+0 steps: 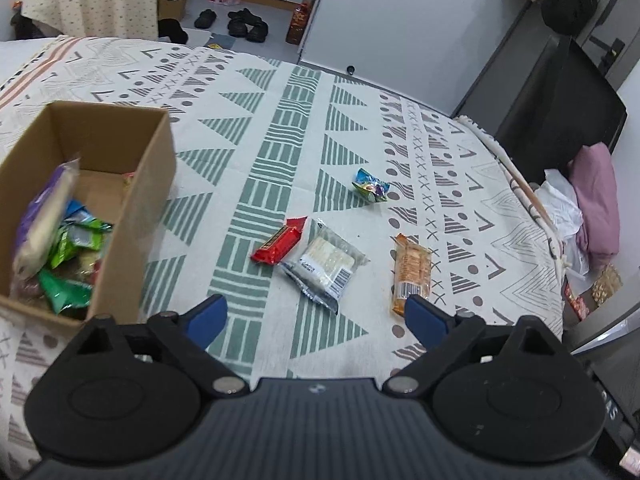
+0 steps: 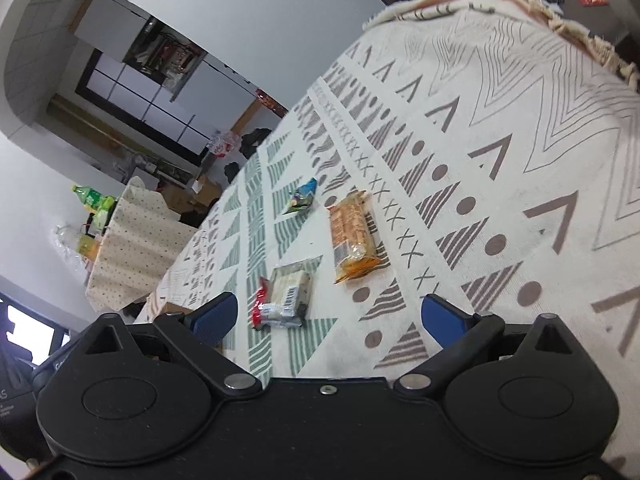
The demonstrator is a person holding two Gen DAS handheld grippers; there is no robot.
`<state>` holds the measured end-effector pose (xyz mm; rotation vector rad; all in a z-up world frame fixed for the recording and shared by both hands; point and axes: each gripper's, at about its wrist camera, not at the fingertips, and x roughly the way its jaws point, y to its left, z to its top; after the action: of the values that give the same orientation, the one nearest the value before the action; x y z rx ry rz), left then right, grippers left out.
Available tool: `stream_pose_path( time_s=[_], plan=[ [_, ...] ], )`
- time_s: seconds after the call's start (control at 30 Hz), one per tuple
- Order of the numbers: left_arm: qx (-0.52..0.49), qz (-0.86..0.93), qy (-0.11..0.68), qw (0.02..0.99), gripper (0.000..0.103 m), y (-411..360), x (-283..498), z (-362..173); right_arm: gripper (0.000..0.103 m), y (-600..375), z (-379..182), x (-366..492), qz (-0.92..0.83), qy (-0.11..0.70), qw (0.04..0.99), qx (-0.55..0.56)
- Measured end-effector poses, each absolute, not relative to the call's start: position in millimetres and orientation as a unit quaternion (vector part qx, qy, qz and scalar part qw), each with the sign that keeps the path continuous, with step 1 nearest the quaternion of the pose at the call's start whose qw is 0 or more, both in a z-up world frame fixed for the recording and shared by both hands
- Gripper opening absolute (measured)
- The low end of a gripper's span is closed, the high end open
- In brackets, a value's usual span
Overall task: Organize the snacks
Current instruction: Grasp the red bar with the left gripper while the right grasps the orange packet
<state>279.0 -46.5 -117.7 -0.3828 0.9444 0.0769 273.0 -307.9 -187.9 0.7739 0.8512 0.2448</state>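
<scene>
A cardboard box (image 1: 156, 184) at the left holds several snack packets. Loose on the patterned cloth lie a red bar (image 1: 280, 241), a clear cracker pack (image 1: 326, 262), an orange biscuit pack (image 1: 412, 272) and a small blue-green packet (image 1: 370, 186). My left gripper (image 1: 316, 318) is open and empty, just short of the cracker pack. In the right wrist view the red bar (image 2: 259, 309), cracker pack (image 2: 289, 292), orange pack (image 2: 354, 238) and blue-green packet (image 2: 303, 196) lie ahead. My right gripper (image 2: 330, 318) is open and empty, close to the cracker pack.
The cloth-covered table's (image 1: 500, 240) right edge drops off near a pink cushion (image 1: 596, 208) and bags. Shoes (image 1: 244, 24) sit on the far floor. A draped table with a green bottle (image 2: 90, 196) stands beyond the far edge.
</scene>
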Motion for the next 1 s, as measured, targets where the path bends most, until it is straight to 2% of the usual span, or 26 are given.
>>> stream_pose_path(
  time_s=[0.17,0.4,0.8,1.0],
  plan=[
    [-0.177,0.042,0.456,0.871,0.085,-47.4,295.9,-130.2,0.092,-306.3,-198.3,287.5,0.120,0.405,0.825,0.375],
    [-0.172,0.053,0.462,0.869,0.069,-42.1,322.5,-146.9,0.085,-304.2,-206.5,304.5,0.121,0.404,0.826,0.374],
    [-0.160,0.075,0.478,0.860,0.054,-32.5,360.2,-180.1,0.083,-280.5,-220.5,345.9,0.116,0.404,0.842,0.340],
    [-0.163,0.085,0.490,0.852,0.048,-26.7,371.9,-198.4,0.077,-271.5,-231.1,361.6,0.111,0.415,0.843,0.323]
  ],
)
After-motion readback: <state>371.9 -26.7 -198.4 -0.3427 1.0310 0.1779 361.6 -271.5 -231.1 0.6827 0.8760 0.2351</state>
